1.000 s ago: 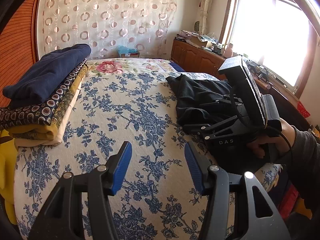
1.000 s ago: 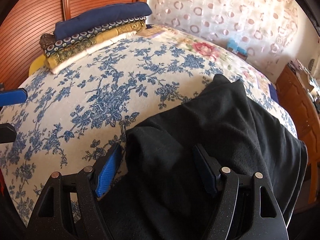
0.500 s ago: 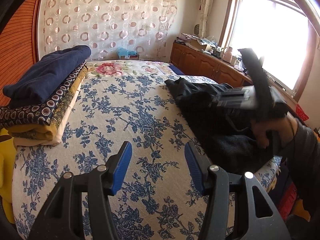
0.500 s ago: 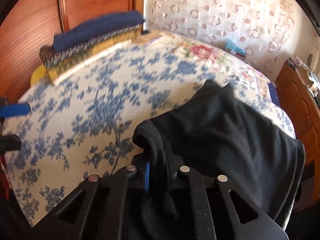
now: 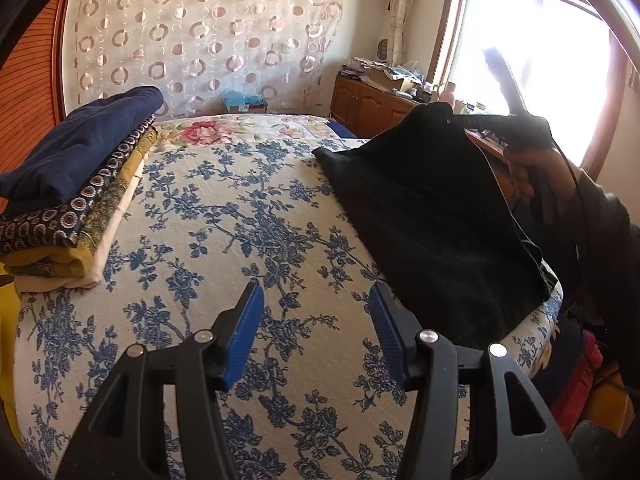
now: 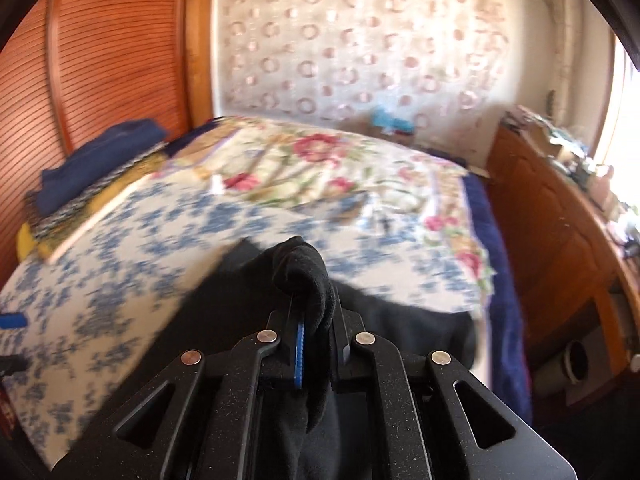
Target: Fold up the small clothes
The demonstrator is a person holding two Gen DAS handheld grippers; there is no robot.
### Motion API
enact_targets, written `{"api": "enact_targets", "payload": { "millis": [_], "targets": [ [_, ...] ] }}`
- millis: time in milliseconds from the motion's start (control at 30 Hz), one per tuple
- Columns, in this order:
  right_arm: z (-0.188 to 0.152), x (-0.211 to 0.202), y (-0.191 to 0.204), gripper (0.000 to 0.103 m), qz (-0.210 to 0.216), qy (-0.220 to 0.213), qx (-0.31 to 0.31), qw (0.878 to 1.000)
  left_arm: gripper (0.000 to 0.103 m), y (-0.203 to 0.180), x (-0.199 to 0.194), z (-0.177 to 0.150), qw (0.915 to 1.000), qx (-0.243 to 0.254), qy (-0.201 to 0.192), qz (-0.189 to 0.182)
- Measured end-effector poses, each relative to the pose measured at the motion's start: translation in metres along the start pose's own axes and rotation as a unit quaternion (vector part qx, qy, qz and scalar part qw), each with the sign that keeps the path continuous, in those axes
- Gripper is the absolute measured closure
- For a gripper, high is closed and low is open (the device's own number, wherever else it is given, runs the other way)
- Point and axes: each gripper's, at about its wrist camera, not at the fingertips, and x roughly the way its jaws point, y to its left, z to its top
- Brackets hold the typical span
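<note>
A black garment (image 5: pixel 432 216) lies on the right side of the bed, one corner pulled up off the blue-flowered bedspread (image 5: pixel 240 232). My right gripper (image 6: pixel 310 308) is shut on that corner, and a fold of black garment (image 6: pixel 304 272) bunches out between its pads. In the left wrist view the right gripper (image 5: pixel 460 118) is raised before the bright window, held by a hand (image 5: pixel 536 176). My left gripper (image 5: pixel 316 320) hovers open over the bedspread, nothing between its blue pads, just left of the garment's near edge.
A stack of folded clothes (image 5: pixel 76 184), navy on top, sits at the bed's left edge by a wooden headboard (image 6: pixel 100 64). Wooden cabinets (image 6: pixel 552 216) with clutter run along the right under the window. A patterned curtain (image 5: pixel 200 36) hangs behind the bed.
The right gripper's jaws closed on the black garment's edge, then it rose and swung away, lifting that corner off the bed. The left gripper stayed put and open.
</note>
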Motion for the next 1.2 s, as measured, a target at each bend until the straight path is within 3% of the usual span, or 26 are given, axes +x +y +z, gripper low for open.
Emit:
{"api": "enact_targets", "payload": {
  "millis": [167,400,500,667,800,933,1100,1200],
  "targets": [
    [-0.002,0.021,-0.043,0.097,-0.037,0.016,0.039,0.998,0.049,-0.003,0.002,-0.001,1.0,0.003,0.003,-0.001],
    [-0.012,0.041,-0.064,0.097,-0.054,0.043,0.075,0.995,0.049,-0.005,0.005,0.0,0.9999,0.007,0.007,-0.002],
    [-0.015,0.036,-0.067,0.097,-0.056,0.037,0.07,0.995,0.049,-0.007,0.007,0.0,0.9999,0.009,0.008,-0.004],
    [-0.011,0.023,-0.079,0.097,-0.106,0.008,0.07,0.992,0.049,-0.011,0.01,0.0,0.9999,0.011,0.01,-0.008],
    [-0.011,0.014,-0.097,0.097,-0.095,0.003,0.112,0.989,0.049,-0.016,0.012,0.0,0.9997,0.016,0.012,-0.011],
    [-0.02,-0.005,-0.092,0.097,-0.085,-0.008,0.099,0.991,0.049,-0.022,0.016,-0.001,0.9995,0.021,0.015,-0.017],
    [-0.054,-0.031,-0.07,0.074,-0.07,-0.001,0.083,0.994,0.049,-0.033,0.018,-0.002,0.999,0.03,0.019,-0.026],
    [-0.086,-0.049,-0.05,0.07,-0.056,0.007,0.064,0.996,0.049,-0.039,0.021,-0.002,0.9987,0.035,0.023,-0.03]
  ]
}}
